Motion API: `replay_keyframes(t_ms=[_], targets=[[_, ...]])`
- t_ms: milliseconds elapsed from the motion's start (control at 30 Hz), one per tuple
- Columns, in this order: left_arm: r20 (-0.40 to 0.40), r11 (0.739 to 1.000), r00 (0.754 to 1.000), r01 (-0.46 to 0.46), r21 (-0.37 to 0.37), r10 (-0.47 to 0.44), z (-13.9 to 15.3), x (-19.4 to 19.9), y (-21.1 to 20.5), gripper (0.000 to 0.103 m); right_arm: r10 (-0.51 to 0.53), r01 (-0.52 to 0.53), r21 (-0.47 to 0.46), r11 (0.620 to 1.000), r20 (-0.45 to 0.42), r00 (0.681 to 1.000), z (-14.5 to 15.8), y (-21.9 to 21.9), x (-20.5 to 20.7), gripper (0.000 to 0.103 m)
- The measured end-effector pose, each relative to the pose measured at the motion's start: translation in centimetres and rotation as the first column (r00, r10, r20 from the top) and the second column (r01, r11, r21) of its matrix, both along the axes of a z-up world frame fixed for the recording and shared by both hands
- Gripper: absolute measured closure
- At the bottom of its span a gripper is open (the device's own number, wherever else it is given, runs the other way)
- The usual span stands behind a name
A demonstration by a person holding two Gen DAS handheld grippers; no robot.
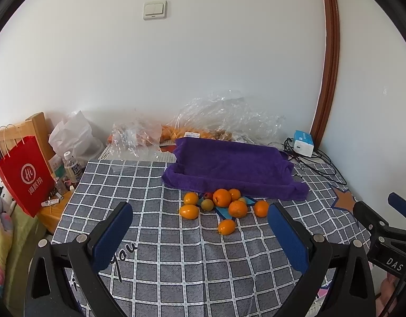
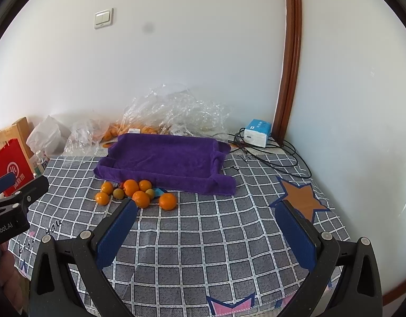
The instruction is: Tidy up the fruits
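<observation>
Spreading wide and empty, both grippers' fingers are held above the table (image 1: 176, 259) near the fruits (image 1: 222, 198) beside the purple towel (image 1: 234, 166).

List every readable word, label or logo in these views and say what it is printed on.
"you": cursive, on the checked tablecloth.
"DAS": on the right tongs.
"nRobot.AI", start cut off: on the left tongs.
Round logo plus Chinese characters, too blurred to read: red paper bag.
Bottle label, barcode sticker, blue-white box: too small.
</observation>
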State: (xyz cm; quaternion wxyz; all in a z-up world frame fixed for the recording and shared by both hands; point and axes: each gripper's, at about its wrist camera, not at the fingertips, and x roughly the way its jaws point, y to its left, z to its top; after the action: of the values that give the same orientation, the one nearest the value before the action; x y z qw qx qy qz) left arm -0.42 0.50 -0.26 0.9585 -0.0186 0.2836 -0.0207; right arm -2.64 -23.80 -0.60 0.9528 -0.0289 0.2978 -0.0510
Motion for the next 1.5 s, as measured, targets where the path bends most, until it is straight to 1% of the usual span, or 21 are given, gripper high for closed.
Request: replay_keyframes(t_ms=[267,467,600,733,833,1000,1200,1333,1433,1500], targets=[[-0.001,1.000,1.000,0.009,-0.011,-0.009,-0.1,0.0,-0.1,0.000,-0.002,0.002,-0.013,1.000,-0.001,1.000,-0.1,0.3,0.0,0.000],[0.001,1.000,1.000,0.014,-0.001,-0.014,-0.1,0.1,-0.2,0.000,-0.008,0.008,-0.007,1.000,0.002,1.000,-0.1,0.2,0.2,0.000],[0.001,1.000,1.000,0.010,-0.010,-0.010,-0.3,0.2,-0.1,0.000,0.005,-0.005,-0.006,1.000,-0.008,1.000,-0.4,0.4,0.3,0.000],[0.003,1.000,1.000,0.005,-0.001,-0.005,-0.4,0.5,0.0,0.000,0.010,-0.010,0.003,1.000,-0.020,1.000,-0.8,0.3,0.8,0.000],[0.004,1.000,1.000,0.004,-0.015,-0.004,-0.5,0.8,0.5,0.000,0.002,-0.002,-0.003,1.000,-0.023,1.000,-1.1,0.5,1.1,0.000],[-0.004,1.000,1.000,0.002,-0.019,-0.002,-1.2,1.3,0.9,0.000,0.019,-0.020,-0.009,1.000,-0.036,0.999,-2.1,1.2,1.7,0.000],[-0.017,1.000,1.000,-0.022,-0.011,0.022,-2.3,2.8,1.6,0.000,0.027,-0.028,-0.015,0.999,-0.049,0.998,-3.4,2.1,3.0,0.000],[-0.038,0.999,0.998,-0.041,-0.020,0.040,-3.5,3.9,2.2,0.000,0.056,-0.060,-0.038,0.997,-0.092,0.994,-5.2,2.6,4.2,0.000],[-0.062,0.999,0.997,-0.047,-0.005,0.047,-4.5,5.2,2.4,0.000,0.040,-0.047,-0.061,0.997,-0.110,0.993,-6.7,2.6,5.5,0.000],[-0.080,0.998,0.995,-0.058,-0.013,0.057,-5.3,6.1,2.7,0.000,0.035,-0.043,-0.062,0.997,-0.120,0.992,-7.6,2.3,6.5,0.000]])
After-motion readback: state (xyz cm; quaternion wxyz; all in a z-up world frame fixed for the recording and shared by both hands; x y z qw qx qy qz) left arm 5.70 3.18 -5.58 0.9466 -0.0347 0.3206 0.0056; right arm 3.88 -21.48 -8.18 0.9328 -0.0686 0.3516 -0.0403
